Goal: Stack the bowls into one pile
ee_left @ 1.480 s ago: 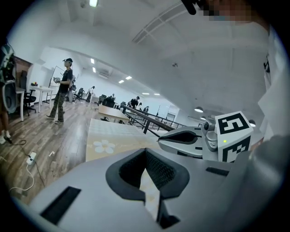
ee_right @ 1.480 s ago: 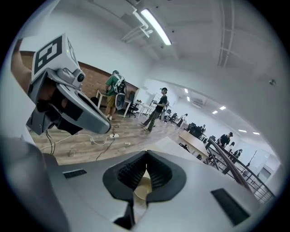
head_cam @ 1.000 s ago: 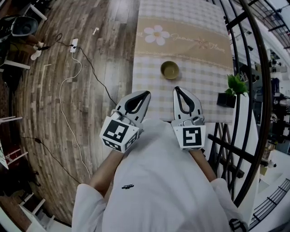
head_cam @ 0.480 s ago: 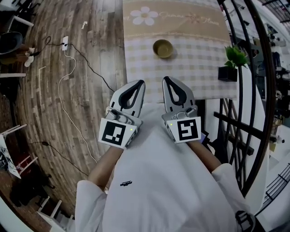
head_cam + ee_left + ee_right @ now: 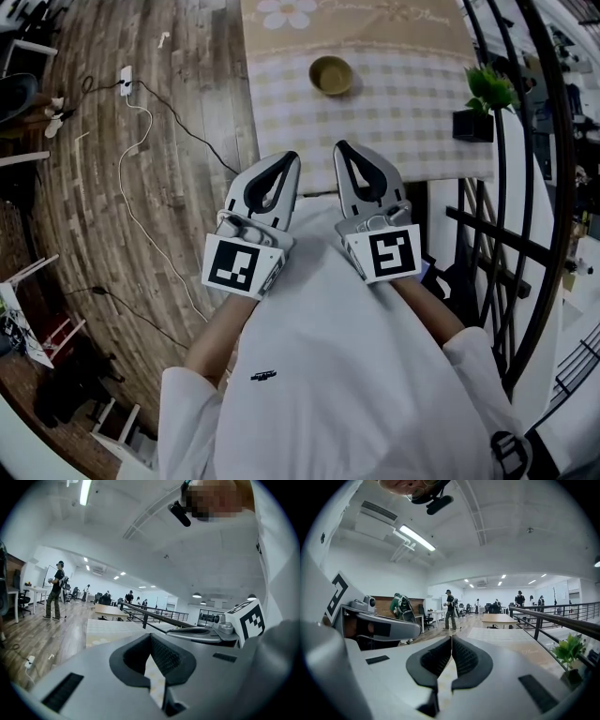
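With jaws pressed together on nothing, the left gripper (image 5: pixel 288 157) and right gripper (image 5: pixel 341 147) are held near the person's chest, well apart from the olive bowl (image 5: pixel 332 75) on the checked surface (image 5: pixel 412 122), indicating no grasp is under way.

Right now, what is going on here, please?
A person holds a left gripper and a right gripper close to the chest, both shut and empty. On the checked table ahead stands what looks like one olive bowl, untouched; whether it is a pile I cannot tell. A potted plant sits at its right edge.
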`<state>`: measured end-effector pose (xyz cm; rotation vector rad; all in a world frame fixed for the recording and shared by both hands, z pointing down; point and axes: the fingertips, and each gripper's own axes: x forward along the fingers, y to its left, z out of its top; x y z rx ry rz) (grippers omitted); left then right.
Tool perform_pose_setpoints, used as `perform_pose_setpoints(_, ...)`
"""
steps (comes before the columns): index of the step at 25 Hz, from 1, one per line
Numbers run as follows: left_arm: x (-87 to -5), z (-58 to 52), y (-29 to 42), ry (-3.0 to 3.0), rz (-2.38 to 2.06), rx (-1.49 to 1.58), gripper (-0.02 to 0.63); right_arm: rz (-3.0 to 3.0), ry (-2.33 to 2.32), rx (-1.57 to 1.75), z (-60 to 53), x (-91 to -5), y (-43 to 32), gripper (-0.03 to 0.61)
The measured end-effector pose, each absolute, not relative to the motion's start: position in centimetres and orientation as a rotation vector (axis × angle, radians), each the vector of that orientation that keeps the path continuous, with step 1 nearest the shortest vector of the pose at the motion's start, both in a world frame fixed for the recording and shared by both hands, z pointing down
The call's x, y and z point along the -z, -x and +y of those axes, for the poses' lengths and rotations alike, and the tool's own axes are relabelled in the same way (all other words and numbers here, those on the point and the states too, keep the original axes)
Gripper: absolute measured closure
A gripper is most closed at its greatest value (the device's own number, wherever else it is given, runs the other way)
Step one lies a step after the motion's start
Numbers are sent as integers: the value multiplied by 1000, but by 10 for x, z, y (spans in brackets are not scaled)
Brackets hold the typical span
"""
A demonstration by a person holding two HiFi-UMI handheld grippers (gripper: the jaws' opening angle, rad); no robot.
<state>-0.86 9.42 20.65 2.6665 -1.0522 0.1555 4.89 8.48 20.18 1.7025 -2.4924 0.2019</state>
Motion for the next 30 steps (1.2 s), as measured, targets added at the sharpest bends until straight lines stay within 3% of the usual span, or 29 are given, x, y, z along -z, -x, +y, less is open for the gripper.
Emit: perform_pose_setpoints(30, -227, 106, 4, -2588, -949, -162, 597, -2470, -1637, -175, 103, -212, -36, 545)
